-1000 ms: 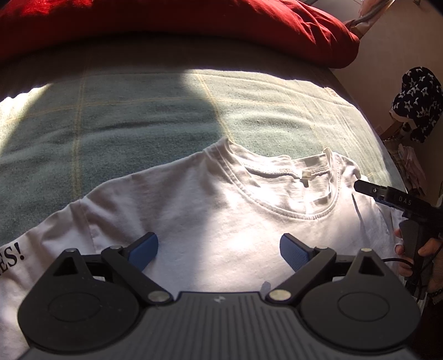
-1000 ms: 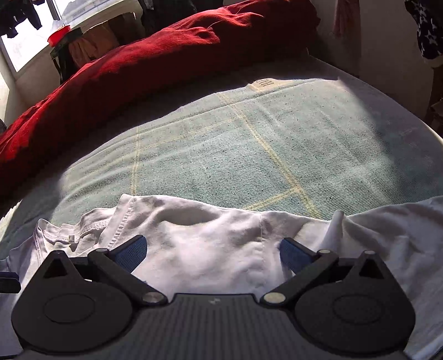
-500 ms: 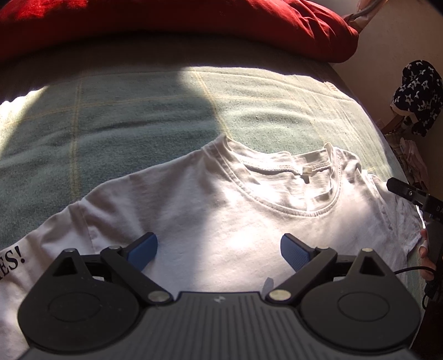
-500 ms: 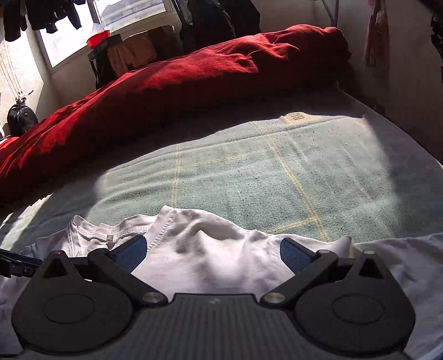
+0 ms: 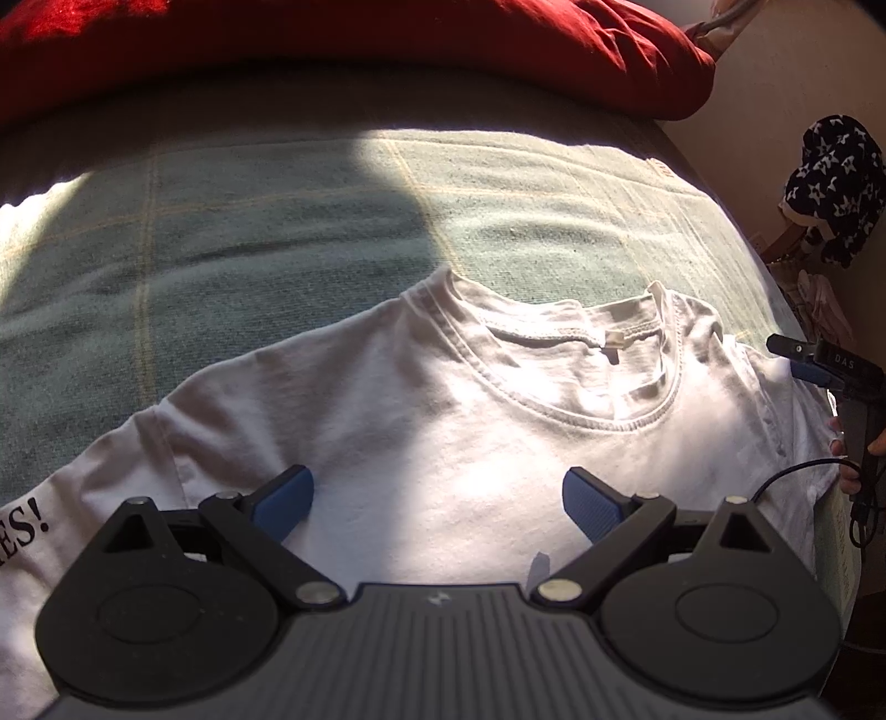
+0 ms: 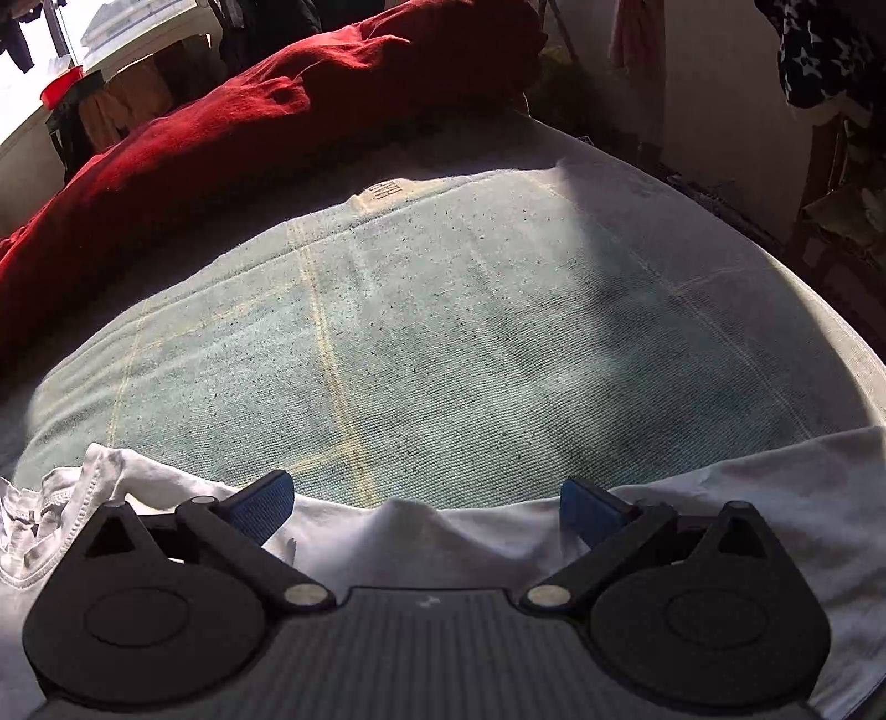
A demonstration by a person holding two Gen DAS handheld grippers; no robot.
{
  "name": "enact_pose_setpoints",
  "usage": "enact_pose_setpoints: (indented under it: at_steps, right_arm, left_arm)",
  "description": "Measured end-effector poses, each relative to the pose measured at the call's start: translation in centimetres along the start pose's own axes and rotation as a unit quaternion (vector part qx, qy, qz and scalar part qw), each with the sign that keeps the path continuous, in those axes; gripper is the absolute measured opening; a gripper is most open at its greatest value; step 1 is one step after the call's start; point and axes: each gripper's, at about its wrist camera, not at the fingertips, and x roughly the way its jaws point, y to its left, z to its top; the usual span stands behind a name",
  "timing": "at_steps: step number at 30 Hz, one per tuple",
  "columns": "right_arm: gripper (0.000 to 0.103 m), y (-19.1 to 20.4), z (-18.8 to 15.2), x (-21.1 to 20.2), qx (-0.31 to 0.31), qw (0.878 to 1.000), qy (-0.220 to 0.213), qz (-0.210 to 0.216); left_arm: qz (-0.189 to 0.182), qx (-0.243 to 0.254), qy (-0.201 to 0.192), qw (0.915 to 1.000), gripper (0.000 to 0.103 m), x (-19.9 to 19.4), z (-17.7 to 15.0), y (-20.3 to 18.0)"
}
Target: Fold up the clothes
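Note:
A white T-shirt (image 5: 443, 421) lies flat, front up, on a green checked blanket (image 5: 249, 232); its round collar (image 5: 581, 365) points toward the far side. One sleeve with black lettering (image 5: 25, 526) reaches the left edge. My left gripper (image 5: 437, 501) hovers open over the chest, blue pads wide apart. In the same view my right gripper (image 5: 803, 360) shows at the right shoulder, held by a hand (image 5: 853, 459). From the right wrist, my right gripper (image 6: 426, 507) stands open over the shirt's shoulder edge (image 6: 415, 515), where a small fold rises between the pads.
A red duvet (image 5: 343, 50) is bunched along the far side of the bed. A dark star-patterned garment (image 5: 836, 188) hangs at the right by the wall. The blanket's right edge (image 6: 803, 288) drops off toward a chair and clutter.
My right gripper has swung away from the collar and back near the right shoulder, now pointing farther right across the blanket. The left gripper has barely moved. The shirt lies as before.

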Motion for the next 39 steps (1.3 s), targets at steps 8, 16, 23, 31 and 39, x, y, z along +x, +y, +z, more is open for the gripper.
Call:
enact_pose_setpoints:
  at_steps: [8,16,23,31,39]
  right_arm:
    - [0.103,1.8,-2.6,-7.0,0.024,0.998,-0.015,0.058]
    - [0.103,7.6,-10.4,-10.0,-0.094,0.992,0.040,0.070]
    - [0.103,13.2,-16.4,-11.1,-0.240,0.963,0.092,0.084]
    - [0.103,12.4,-20.5,-14.1,-0.255,0.958,0.123,0.048]
    - [0.103,13.5,-20.3,-15.3,-0.256,0.960,0.108,0.041]
  left_arm:
    - [0.003,0.009,-0.027,0.9996,0.096,-2.9,-1.0,-1.2]
    - [0.087,0.181,-0.026,0.9792,0.096,-4.9,-7.2,-5.1]
    - [0.074,0.221,-0.013,0.9725,0.096,-6.3,-13.7,-6.5]
    - [0.059,0.228,0.034,0.9712,0.096,-8.5,-21.6,-6.7]
    - [0.023,0.262,0.030,0.9643,0.096,-9.3,-22.2,-7.9]
